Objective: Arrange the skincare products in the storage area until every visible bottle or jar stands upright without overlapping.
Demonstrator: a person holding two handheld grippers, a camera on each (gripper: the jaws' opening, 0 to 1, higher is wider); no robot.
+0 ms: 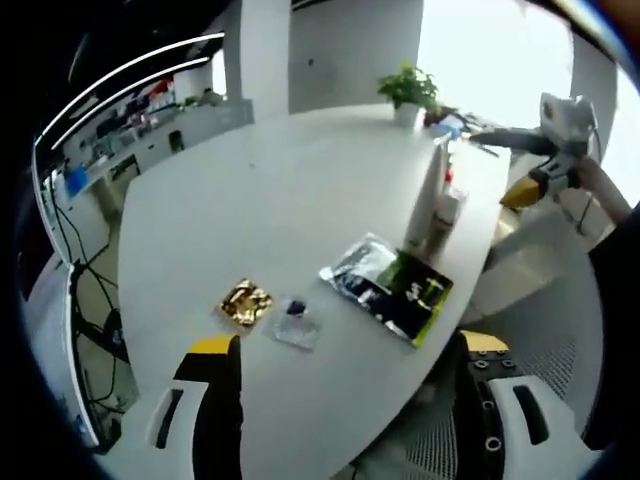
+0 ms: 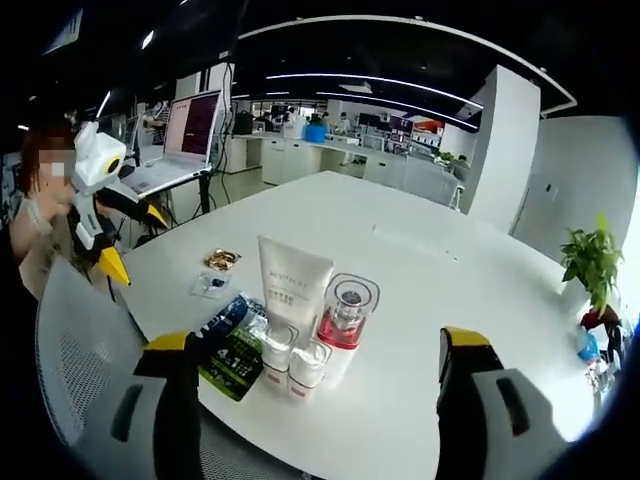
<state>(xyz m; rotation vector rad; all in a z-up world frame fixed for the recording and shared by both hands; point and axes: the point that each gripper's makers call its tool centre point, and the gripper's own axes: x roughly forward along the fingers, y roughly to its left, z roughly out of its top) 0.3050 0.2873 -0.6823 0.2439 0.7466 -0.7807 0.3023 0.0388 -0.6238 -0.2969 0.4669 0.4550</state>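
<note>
A white tube point(image 2: 293, 280) stands upright near the table edge, cap down. Right of it stands a pink bottle point(image 2: 343, 320) with a clear cap, and two small white bottles point(image 2: 290, 358) stand in front. Flat sachets point(image 2: 235, 335), silver and green-black, lie beside them. My right gripper point(image 2: 320, 400) is open, its jaws either side of the group and a little short of it. My left gripper point(image 1: 350, 400) is open over the table edge, short of the sachets point(image 1: 390, 285). The tube point(image 1: 428, 195) stands beyond them. The right gripper point(image 1: 510, 165) hovers off the table past the tube.
A gold packet point(image 1: 245, 303) and a small clear packet point(image 1: 295, 322) lie on the white table point(image 1: 280, 190). A potted plant point(image 1: 408, 90) stands at the far end. A mesh chair point(image 2: 70, 340) sits by the table edge, and a laptop point(image 2: 185, 140) stands beyond.
</note>
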